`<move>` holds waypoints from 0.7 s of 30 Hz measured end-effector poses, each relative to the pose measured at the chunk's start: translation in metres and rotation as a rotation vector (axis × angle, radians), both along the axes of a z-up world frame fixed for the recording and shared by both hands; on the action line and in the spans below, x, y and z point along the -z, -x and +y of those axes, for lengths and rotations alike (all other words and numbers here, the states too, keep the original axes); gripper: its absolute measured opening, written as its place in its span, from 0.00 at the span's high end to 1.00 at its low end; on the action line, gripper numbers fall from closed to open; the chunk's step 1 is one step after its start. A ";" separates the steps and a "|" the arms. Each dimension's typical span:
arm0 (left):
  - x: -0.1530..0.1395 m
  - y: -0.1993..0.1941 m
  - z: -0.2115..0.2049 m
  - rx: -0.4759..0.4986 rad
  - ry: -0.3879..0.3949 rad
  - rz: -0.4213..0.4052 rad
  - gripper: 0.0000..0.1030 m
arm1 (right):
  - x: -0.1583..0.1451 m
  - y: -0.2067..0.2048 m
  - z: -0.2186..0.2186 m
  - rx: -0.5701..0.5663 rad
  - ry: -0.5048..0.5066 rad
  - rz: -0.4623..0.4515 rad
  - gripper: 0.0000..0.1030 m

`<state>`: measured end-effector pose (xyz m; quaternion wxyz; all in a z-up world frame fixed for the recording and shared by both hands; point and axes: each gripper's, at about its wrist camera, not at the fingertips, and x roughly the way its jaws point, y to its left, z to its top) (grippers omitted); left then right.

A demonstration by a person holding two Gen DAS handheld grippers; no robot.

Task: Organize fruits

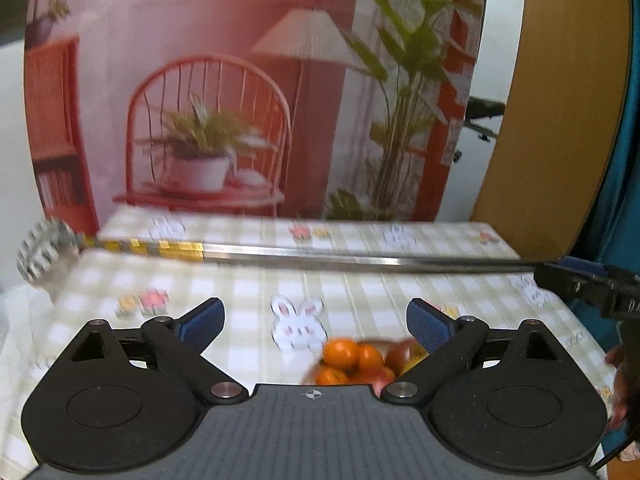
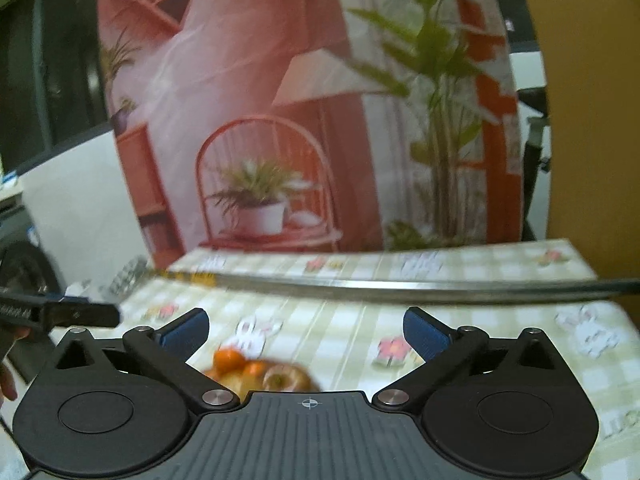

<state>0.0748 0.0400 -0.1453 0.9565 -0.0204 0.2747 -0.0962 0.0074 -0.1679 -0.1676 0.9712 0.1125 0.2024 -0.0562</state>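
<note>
Hovering above a checked tablecloth point(image 1: 248, 280), I hold both grippers spread wide and empty. My left gripper point(image 1: 316, 320) frames a blurred pile of fruit point(image 1: 360, 360), oranges and reddish apples, low at five o'clock, just inside its right pad. My right gripper point(image 2: 306, 330) sees the same fruit point(image 2: 260, 368) at seven o'clock, near its left pad. Beyond, a long metal bar point(image 1: 360, 258) crosses the table from nine to three o'clock. Farthest, at twelve, hangs a red backdrop point(image 1: 200, 80) picturing a chair, lamp and plants.
</note>
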 end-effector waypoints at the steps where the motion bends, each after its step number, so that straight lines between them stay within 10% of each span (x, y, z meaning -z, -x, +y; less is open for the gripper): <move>1: -0.007 0.001 0.001 -0.003 -0.001 -0.016 0.04 | -0.009 -0.002 -0.004 0.011 0.000 -0.003 0.00; 21: -0.092 0.035 -0.023 -0.009 -0.034 -0.214 0.00 | -0.117 0.002 0.002 0.113 0.069 -0.102 0.00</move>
